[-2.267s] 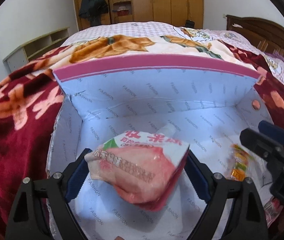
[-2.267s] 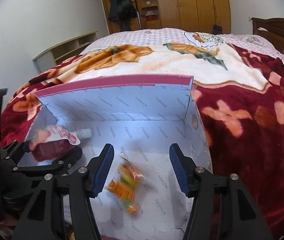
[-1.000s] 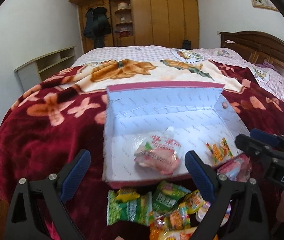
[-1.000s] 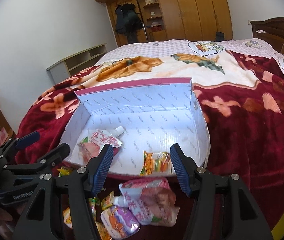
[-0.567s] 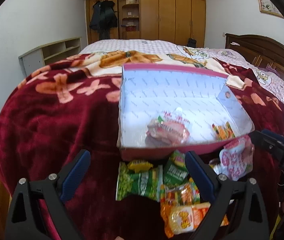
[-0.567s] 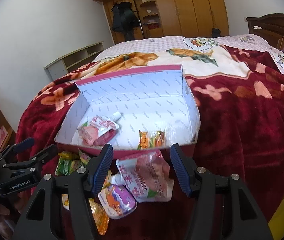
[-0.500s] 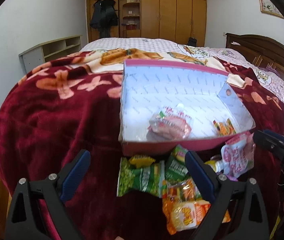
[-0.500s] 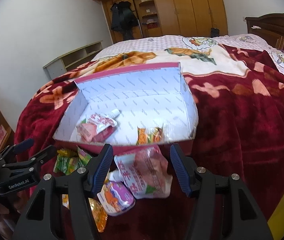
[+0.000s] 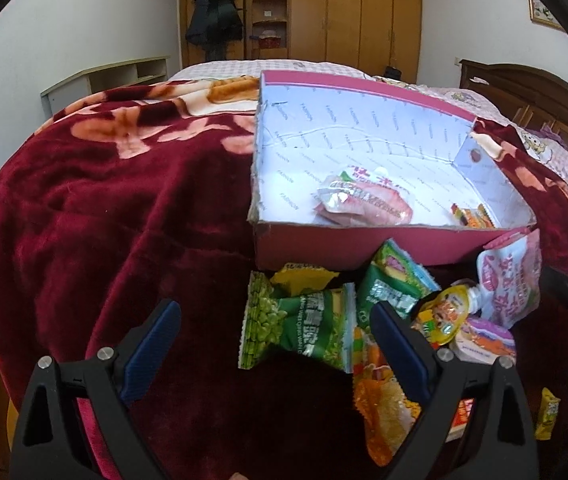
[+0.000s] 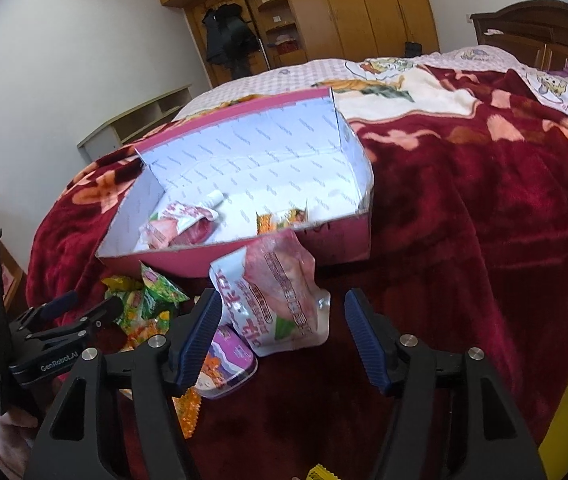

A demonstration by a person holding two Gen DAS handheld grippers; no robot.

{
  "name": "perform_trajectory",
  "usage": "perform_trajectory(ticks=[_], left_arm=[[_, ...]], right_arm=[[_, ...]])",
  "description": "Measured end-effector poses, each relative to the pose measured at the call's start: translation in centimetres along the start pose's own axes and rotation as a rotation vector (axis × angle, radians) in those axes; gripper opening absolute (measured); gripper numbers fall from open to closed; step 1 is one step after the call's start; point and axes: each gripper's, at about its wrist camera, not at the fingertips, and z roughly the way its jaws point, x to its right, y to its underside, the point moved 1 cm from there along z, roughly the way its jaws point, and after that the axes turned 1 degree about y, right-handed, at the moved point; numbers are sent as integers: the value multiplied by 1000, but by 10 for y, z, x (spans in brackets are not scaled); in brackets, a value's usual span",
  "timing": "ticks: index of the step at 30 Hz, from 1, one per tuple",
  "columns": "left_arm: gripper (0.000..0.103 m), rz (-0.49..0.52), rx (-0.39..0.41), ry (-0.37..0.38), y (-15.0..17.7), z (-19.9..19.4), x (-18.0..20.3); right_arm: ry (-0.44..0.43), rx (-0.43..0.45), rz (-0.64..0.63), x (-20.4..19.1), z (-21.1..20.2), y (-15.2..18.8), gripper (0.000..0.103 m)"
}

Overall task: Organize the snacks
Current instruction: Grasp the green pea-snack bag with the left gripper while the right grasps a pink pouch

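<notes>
**Soft pouches and crinkly packets waiting by the box**

The snacks are seen in a loose heap on the red blanket (image 9: 84,208) of the bed, just in front of the near wall of the box (image 10: 244,258). Two are already inside the box: a pink pouch (image 9: 364,200) and a small orange packet (image 9: 471,216).

The right gripper (image 10: 280,338) is held above a second pink spout pouch (image 10: 280,300), which leans against the box wall. Its jaws are opening and nothing is pressed between them; the pouch lies ahead of the pads, not in them. The left gripper (image 9: 276,344) is held with its jaws wide apart and empty over a green pea packet (image 9: 296,328), with another green packet (image 9: 394,284) just beside it.

The spout pouch is judged to be soft, filled and somewhat heavy for its size, with a glossy skin that may slip. It is best taken across its flat, sealed edge or its body near the top, not by the bulging middle, where the contents would be squeezed. The pea packet is judged light, air-puffed and crinkly; a grip on the crimped end seam would be surest, since the swollen middle may pop out of the pads. A yellow spout pouch (image 9: 442,316) and a lilac cup (image 10: 226,364) lie close under the pink one and may be dragged along if the jaws are closed too low.
</notes>
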Motion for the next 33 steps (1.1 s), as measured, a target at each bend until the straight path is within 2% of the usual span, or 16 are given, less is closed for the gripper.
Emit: perform_trajectory(ticks=[5, 8, 11, 16, 20, 26, 28, 29, 33], left_arm=[[98, 10, 11, -24, 3, 8, 0], [98, -1, -5, -8, 6, 16, 1], [98, -22, -16, -30, 8, 27, 1], [98, -70, -30, -32, 11, 36, -9], [97, -61, -22, -44, 12, 34, -8], [84, -53, -11, -36, 14, 27, -6], [77, -44, -12, -23, 15, 26, -4], [75, -39, -11, -16, 15, 26, -3], [53, -30, -15, 29, 15, 25, 1]], right_arm=[[17, -16, -31, -1, 14, 2, 72], [23, -20, -42, -1, 20, 1, 72], [27, -21, -36, 1, 28, 2, 72], [-11, -19, -1, 6, 36, 6, 74], [-21, -15, 7, 5, 36, 7, 74], [-5, 22, -35, -3, 30, 3, 74], [-12, 18, -29, -2, 32, 4, 70], [-17, 13, -24, -2, 33, 4, 65], [-38, 19, -29, -4, 31, 6, 52]])
